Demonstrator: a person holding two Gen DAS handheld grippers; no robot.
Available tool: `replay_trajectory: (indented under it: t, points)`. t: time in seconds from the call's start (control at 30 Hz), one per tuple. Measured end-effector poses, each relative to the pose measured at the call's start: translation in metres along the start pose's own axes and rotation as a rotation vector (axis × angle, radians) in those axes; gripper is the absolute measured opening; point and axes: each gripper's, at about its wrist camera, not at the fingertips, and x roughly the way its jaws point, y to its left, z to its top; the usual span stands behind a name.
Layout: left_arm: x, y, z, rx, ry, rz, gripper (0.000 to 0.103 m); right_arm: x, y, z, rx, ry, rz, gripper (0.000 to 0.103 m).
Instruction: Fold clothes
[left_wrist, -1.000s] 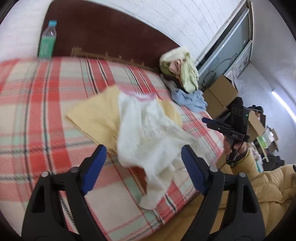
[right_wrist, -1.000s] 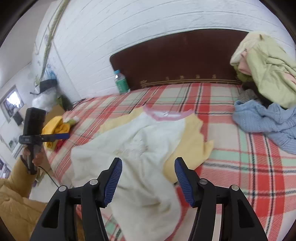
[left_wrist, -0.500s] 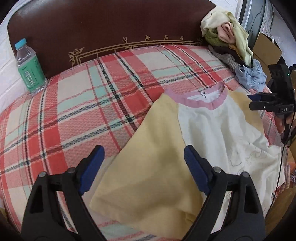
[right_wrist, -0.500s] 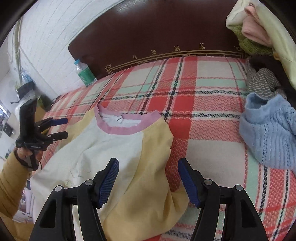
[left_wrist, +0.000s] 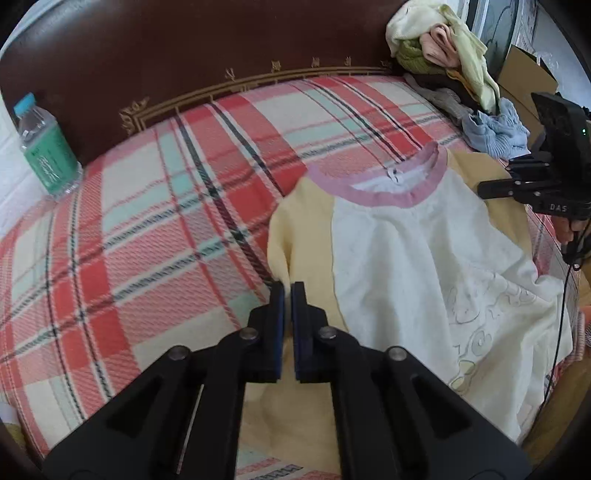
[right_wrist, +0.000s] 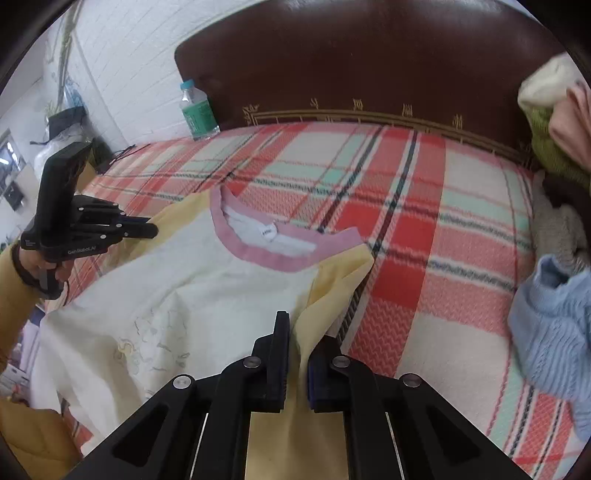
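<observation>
A shirt with a white body, pink collar and yellow sleeves lies face up on the plaid bed cover. My left gripper is shut on a pinched ridge of its yellow sleeve. In the right wrist view the same shirt spreads to the left, and my right gripper is shut on the other yellow sleeve, with cloth bunched between the fingers. Each gripper also shows in the other's view: the right gripper by the collar, the left gripper at the far sleeve.
A green-labelled water bottle stands by the dark headboard. A pile of clothes and a blue knit garment lie on the bed's right side. A cardboard box stands beyond the bed. The shirt's hem hangs over the bed's front edge.
Both grippers were open above the shirt half a second ago; they have come down and shut, each pinching a yellow sleeve. The shirt itself lies as before.
</observation>
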Motion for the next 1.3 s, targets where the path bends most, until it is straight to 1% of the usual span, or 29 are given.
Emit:
replay_trajectory:
  t: [0.13,0.2,0.23,0.27,0.3,0.33,0.37,0.4,0.43,0.47,0.5,0.53,0.57,0.6,0.67,0.7,0.73,0.77,0.8,0.83,0.87,0.9,0.93,0.97,1.0,1.03,1.1,1.13,1.3]
  points:
    - [-0.035,0.016,0.015,-0.048,-0.100,0.062,0.003,-0.031,0.009,0.027,-0.071,-0.103,-0.103,0.005]
    - [-0.051,0.026,0.025,-0.070,-0.140,0.087,0.003,-0.038,0.003,0.042,-0.068,-0.122,-0.114,0.005]
    - [-0.055,0.032,0.029,-0.083,-0.148,0.072,0.003,-0.042,0.001,0.050,-0.066,-0.131,-0.119,0.005]
    - [-0.058,0.036,0.031,-0.090,-0.153,0.052,0.003,-0.044,-0.003,0.055,-0.060,-0.132,-0.113,0.008]
    - [-0.057,0.035,0.030,-0.076,-0.151,0.017,0.004,-0.040,-0.007,0.055,-0.042,-0.115,-0.081,0.009]
    - [-0.056,0.034,0.029,-0.062,-0.149,-0.018,0.004,-0.037,-0.011,0.055,-0.025,-0.098,-0.049,0.015]
    - [-0.054,0.033,0.028,-0.048,-0.143,-0.052,0.007,-0.034,-0.015,0.054,-0.008,-0.081,-0.017,0.028]
    - [-0.046,0.030,0.026,-0.036,-0.123,-0.078,0.010,-0.029,-0.018,0.052,0.005,-0.064,0.009,0.037]
    - [-0.038,0.028,0.022,-0.034,-0.102,-0.107,0.031,-0.023,-0.019,0.045,0.007,-0.045,0.019,0.050]
    - [-0.027,0.026,0.018,-0.036,-0.076,-0.142,0.070,-0.017,-0.020,0.038,0.010,-0.024,0.026,0.052]
    - [-0.019,0.025,0.015,-0.045,-0.064,-0.157,0.083,-0.009,-0.021,0.030,0.019,0.001,0.028,0.053]
    - [-0.011,0.023,0.013,-0.051,-0.058,-0.167,0.088,-0.001,-0.022,0.024,0.031,0.029,0.030,0.056]
    - [-0.003,0.021,0.012,-0.054,-0.050,-0.175,0.088,0.006,-0.024,0.018,0.047,0.054,0.033,0.060]
    - [0.005,0.018,0.012,-0.050,-0.035,-0.175,0.088,0.012,-0.026,0.012,0.069,0.073,0.041,0.062]
    - [0.022,0.015,0.013,-0.048,0.011,-0.181,0.088,0.023,-0.028,0.001,0.096,0.103,0.045,0.067]
    - [0.029,0.014,0.012,-0.052,0.033,-0.191,0.088,0.026,-0.028,-0.003,0.104,0.109,0.046,0.068]
    - [0.035,0.012,0.011,-0.052,0.052,-0.199,0.086,0.026,-0.028,-0.005,0.111,0.099,0.056,0.071]
    - [0.039,0.008,0.009,-0.038,0.060,-0.193,0.086,0.025,-0.028,-0.007,0.117,0.089,0.066,0.074]
    - [0.039,0.004,0.008,-0.018,0.048,-0.179,0.086,0.025,-0.028,-0.009,0.124,0.081,0.076,0.074]
    - [0.037,0.002,0.008,-0.013,0.047,-0.168,0.076,0.025,-0.028,-0.010,0.132,0.079,0.087,0.074]
    - [0.034,-0.001,0.008,-0.008,0.047,-0.157,0.056,0.025,-0.028,-0.010,0.137,0.077,0.093,0.074]
    - [0.032,-0.003,0.008,-0.003,0.046,-0.146,0.042,0.025,-0.025,-0.011,0.131,0.077,0.086,0.074]
    - [0.030,-0.005,0.008,0.002,0.045,-0.134,0.022,0.025,-0.023,-0.011,0.120,0.079,0.081,0.062]
    - [0.028,-0.008,0.008,0.007,0.045,-0.123,0.019,0.026,-0.020,-0.010,0.106,0.086,0.081,0.033]
    - [0.026,-0.010,0.008,0.012,0.044,-0.112,0.016,0.027,-0.017,-0.010,0.090,0.092,0.069,0.020]
    - [0.024,-0.012,0.008,0.017,0.043,-0.101,0.012,0.026,-0.014,-0.009,0.072,0.093,0.055,0.012]
    - [0.019,-0.016,0.008,0.024,0.037,-0.078,0.009,0.023,-0.008,-0.006,0.038,0.093,0.026,0.008]
    - [0.012,-0.016,0.009,0.018,0.015,-0.064,0.007,0.020,-0.005,-0.003,0.018,0.081,0.012,0.007]
    - [-0.023,-0.002,0.030,-0.017,-0.097,-0.007,0.007,-0.008,0.007,0.027,-0.069,-0.038,-0.085,0.006]
